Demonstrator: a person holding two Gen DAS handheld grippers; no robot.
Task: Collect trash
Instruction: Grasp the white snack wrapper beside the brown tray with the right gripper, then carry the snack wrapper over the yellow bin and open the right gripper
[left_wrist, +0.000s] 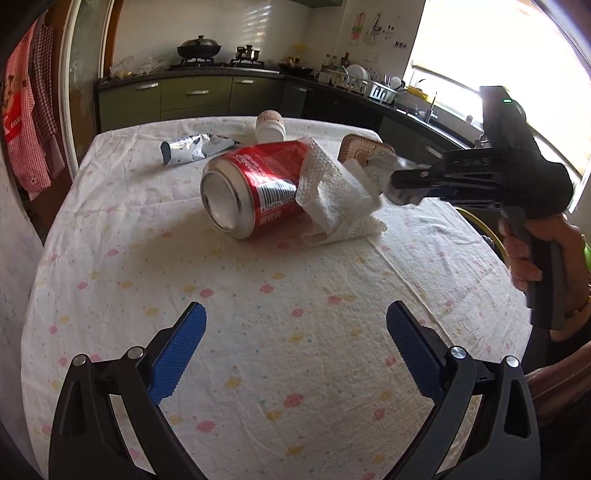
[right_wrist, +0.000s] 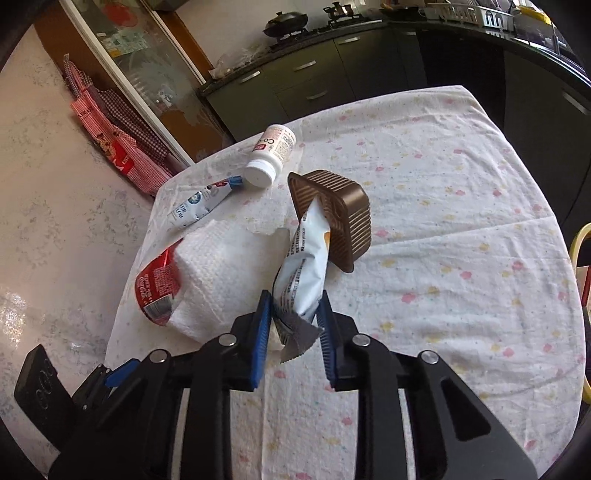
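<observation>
While the right claw (right_wrist: 294, 325) grips a wrapper (right_wrist: 301, 273), only the left view shows the left claw (left_wrist: 295, 325) open.

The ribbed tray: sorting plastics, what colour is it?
Brown, the ribbed tray; clearest in the right wrist view.

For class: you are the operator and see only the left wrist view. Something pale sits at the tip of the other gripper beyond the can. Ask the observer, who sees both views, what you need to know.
Operator: What is that pale thing at the right gripper?
Observer: A white snack wrapper with dark print, standing between its blue pads, which press on it.
Operator: Where does its far end go?
Observer: Into the open mouth of the brown ribbed tray, which lies tipped on its side.
Operator: Is the paper towel clear of the red can?
Observer: No, it drapes over the can's end.
</observation>
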